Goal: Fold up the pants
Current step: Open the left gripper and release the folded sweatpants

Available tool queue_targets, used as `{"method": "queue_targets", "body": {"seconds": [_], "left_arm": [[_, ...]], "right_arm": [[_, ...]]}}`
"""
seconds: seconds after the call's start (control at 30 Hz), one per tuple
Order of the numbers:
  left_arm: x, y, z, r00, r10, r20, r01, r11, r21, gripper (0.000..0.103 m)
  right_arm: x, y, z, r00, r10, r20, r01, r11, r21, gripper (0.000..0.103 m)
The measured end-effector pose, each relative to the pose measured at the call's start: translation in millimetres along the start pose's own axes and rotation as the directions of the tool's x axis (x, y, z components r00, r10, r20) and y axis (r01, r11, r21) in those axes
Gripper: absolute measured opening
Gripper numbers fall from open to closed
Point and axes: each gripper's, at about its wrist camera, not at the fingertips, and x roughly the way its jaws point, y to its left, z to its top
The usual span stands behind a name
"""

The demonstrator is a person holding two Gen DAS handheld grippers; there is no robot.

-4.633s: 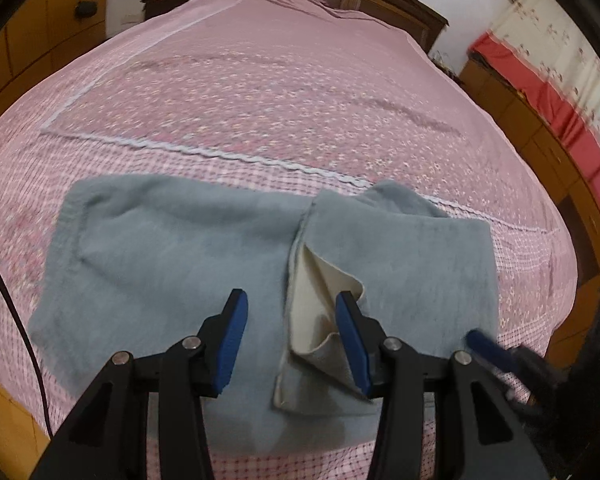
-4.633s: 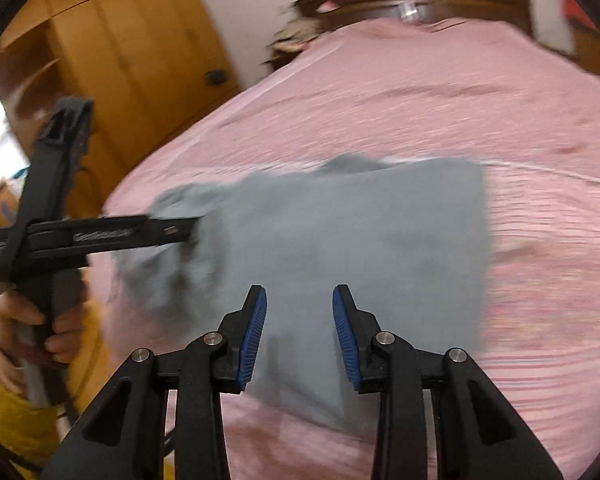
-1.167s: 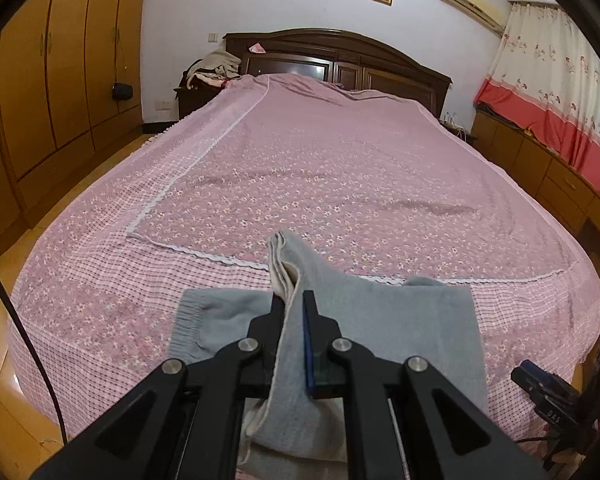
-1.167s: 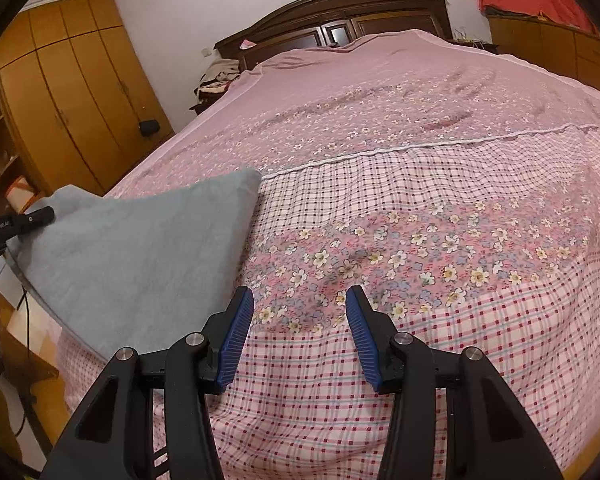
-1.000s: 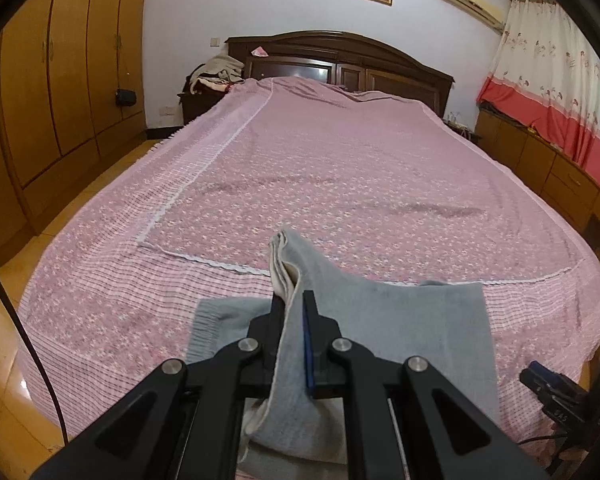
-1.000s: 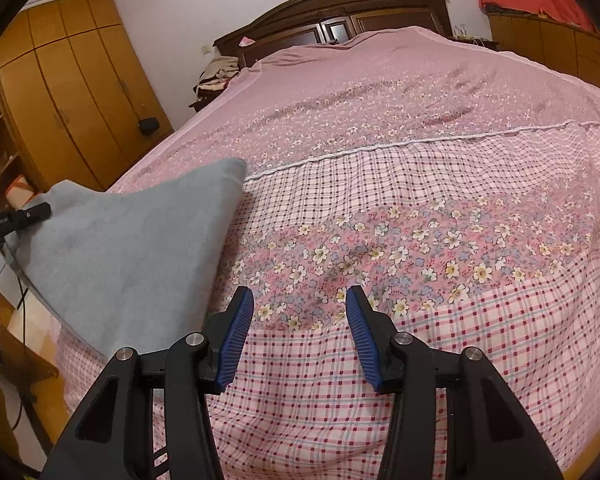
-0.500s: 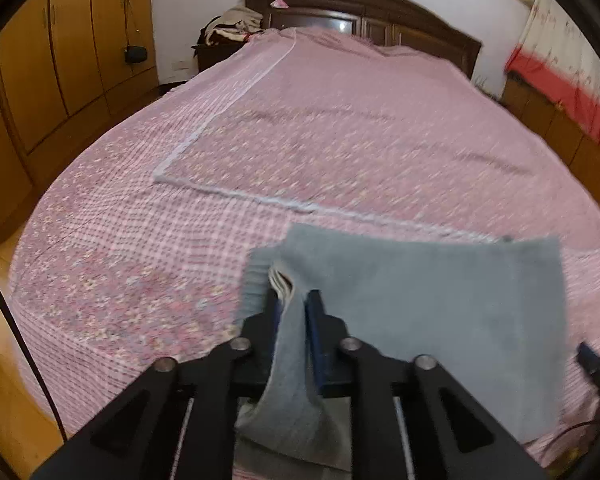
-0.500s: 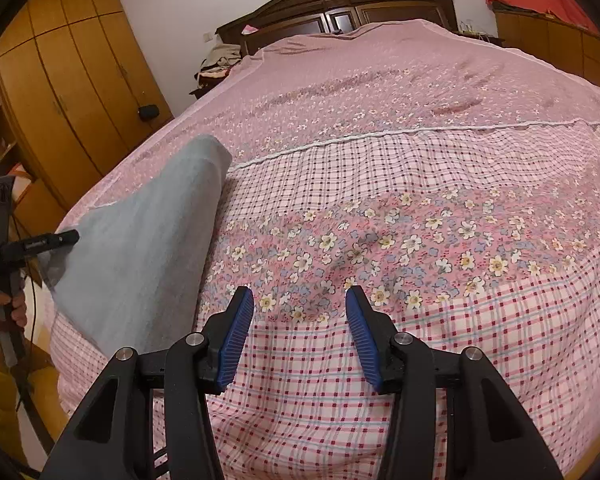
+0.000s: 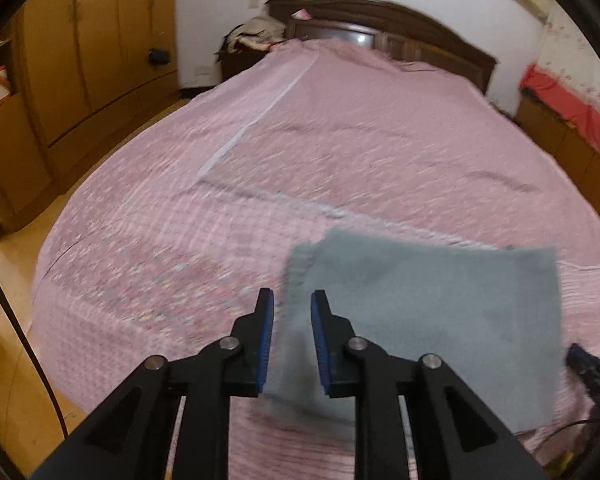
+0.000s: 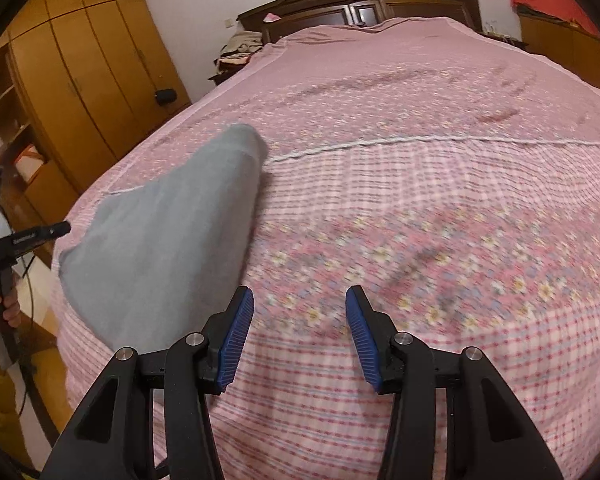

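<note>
Folded grey pants (image 9: 428, 320) lie flat near the foot edge of a pink bed (image 9: 340, 152). The left gripper (image 9: 291, 332) hovers at their near left corner, jaws narrowly parted, empty. The right gripper (image 10: 299, 332) is wide apart beside the pants' right edge.

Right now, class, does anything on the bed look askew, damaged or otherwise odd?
Nothing is damaged. The folded grey pants lie slightly skewed to the bedspread's white trim line, at the bed's near edge. Both grippers, left and right, are open and empty.
</note>
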Motion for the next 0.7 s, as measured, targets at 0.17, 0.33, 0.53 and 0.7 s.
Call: {"method": "queue_targets", "body": {"seconds": [0.17, 0.33, 0.53, 0.7], "left_arm": [[10, -40, 12, 0.997, -0.08, -0.003, 0.08, 0.995, 0.064, 0.02], [42, -72, 9, 0.99, -0.127, -0.06, 0.133, 0.985, 0.108, 0.02], [78, -60, 9, 0.992, -0.032, -0.119, 0.04, 0.997, 0.072, 0.019], [79, -46, 5, 0.989, -0.048, -0.136, 0.05, 0.999, 0.011, 0.016]], "right_arm": [[7, 4, 18, 1.0, 0.026, 0.0, -0.026, 1.0, -0.008, 0.049], [14, -2, 32, 0.999, 0.039, -0.004, -0.039, 0.999, -0.014, 0.049], [25, -5, 56, 0.999, 0.048, -0.006, -0.048, 0.994, -0.094, 0.049], [46, -6, 90, 0.985, 0.14, -0.1, -0.163, 0.947, -0.277, 0.059]]}}
